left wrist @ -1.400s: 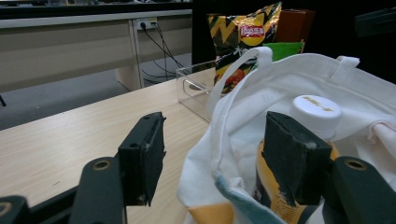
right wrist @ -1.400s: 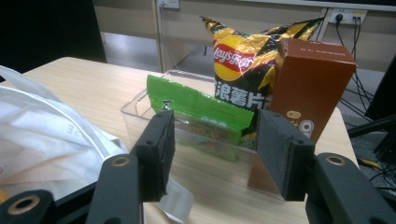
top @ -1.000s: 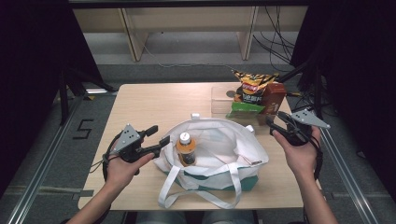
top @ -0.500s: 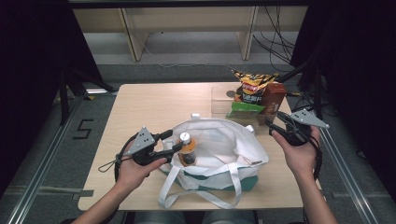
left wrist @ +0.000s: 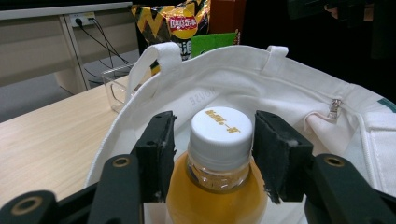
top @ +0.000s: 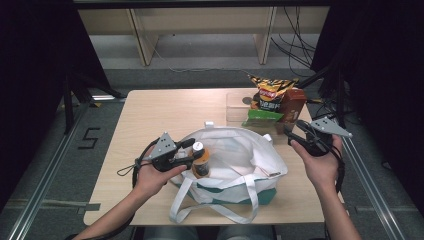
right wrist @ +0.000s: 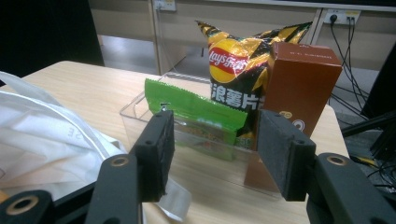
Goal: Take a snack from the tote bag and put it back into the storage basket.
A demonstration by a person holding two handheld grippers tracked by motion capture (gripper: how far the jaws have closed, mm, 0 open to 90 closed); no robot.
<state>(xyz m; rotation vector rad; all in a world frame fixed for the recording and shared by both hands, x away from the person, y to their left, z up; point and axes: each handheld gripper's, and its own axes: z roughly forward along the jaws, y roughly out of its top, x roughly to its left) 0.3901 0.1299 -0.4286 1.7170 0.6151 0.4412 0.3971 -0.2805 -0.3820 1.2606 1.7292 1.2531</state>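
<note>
Left gripper view, my left gripper [left wrist: 215,140] closing around bottle [left wrist: 219,163] cap, gaps remaining, in bag [left wrist: 299,88], right gripper [right wrist: 215,154] open, empty.

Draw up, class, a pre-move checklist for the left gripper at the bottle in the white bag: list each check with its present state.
1. Bottle between the left gripper pads: ok, the white cap sits midway.
2. Pads pressing on the bottle: not ok, the jaws have just been closing but gaps show on both sides of the cap.
3. Bottle upright: ok.
4. Bottle inside the tote bag: ok, white fabric surrounds it.
5. Right gripper out of the way: ok, open, holding nothing, beside the clear bin.
6. Room in the bag for more: cannot tell.
</note>
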